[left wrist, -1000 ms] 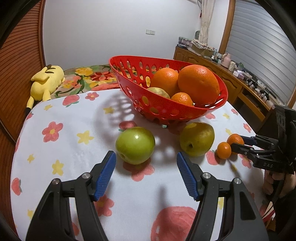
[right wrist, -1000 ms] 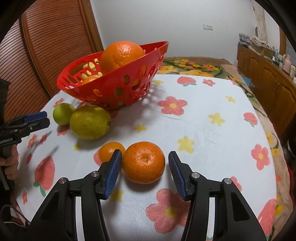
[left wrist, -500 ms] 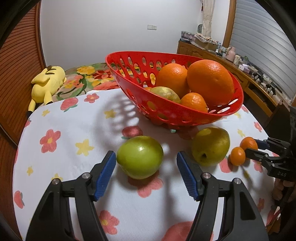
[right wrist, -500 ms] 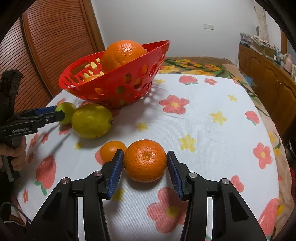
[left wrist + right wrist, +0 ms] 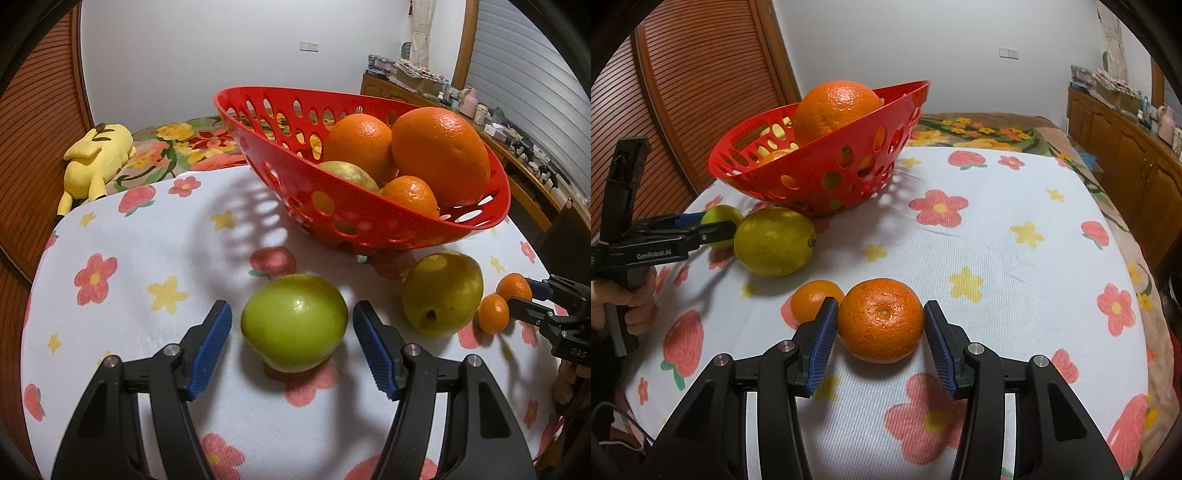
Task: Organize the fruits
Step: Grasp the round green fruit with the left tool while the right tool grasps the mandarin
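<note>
A red perforated basket holds several oranges and a yellowish fruit. On the flowered tablecloth lie a green apple, a yellow-green pear, a small orange and a mandarin. My left gripper is open with its blue pads either side of the apple, small gaps showing. My right gripper is open around the mandarin, its pads close to the peel.
A yellow plush toy lies on a flowered bed beyond the table. A wooden sideboard with clutter runs along the right wall. Slatted wooden doors stand at the left. The table edge is near both grippers.
My left gripper has moved forward, so the green apple now sits between its pads. My right gripper has narrowed around the mandarin and moved slightly forward.
</note>
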Available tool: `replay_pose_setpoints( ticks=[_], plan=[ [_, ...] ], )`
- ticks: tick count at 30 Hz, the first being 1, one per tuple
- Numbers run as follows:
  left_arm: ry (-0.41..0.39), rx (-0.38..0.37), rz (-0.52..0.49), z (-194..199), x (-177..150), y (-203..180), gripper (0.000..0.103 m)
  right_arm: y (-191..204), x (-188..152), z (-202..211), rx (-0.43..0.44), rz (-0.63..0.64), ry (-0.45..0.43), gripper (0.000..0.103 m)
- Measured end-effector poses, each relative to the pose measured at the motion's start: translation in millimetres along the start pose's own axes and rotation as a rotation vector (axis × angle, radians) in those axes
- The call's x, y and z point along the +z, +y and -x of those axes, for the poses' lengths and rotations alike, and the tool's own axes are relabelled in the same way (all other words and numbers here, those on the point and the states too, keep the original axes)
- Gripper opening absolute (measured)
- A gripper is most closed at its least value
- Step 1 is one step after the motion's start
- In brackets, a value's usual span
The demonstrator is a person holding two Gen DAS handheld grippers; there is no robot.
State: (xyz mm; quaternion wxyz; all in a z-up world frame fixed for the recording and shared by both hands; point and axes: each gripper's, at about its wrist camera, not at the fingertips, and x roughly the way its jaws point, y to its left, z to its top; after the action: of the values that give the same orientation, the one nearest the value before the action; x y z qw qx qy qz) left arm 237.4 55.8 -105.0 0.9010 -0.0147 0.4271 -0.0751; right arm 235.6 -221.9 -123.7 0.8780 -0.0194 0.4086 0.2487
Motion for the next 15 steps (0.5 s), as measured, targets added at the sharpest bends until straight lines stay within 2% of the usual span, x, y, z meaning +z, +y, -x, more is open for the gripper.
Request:
replay_pose_setpoints(
  ticks=[8,12,15],
  plan=[
    [-0.009,-0.010,0.010,-0.9,-2.3,3.9,0.068,-0.1,0.0,-0.2,0.001,-0.001,0.000,0.048],
    [-0.026,-0.030,0.013,1.7,-2.6,5.0,0.055,-0.4,-0.1,-0.1,0.001,-0.002,0.000,0.048],
    [-0.033,-0.005,0.010,5.6,-3.3,2.9,0.055,-0.4,0.1,-0.2,0.001,-0.001,0.000,0.048]
  ],
)
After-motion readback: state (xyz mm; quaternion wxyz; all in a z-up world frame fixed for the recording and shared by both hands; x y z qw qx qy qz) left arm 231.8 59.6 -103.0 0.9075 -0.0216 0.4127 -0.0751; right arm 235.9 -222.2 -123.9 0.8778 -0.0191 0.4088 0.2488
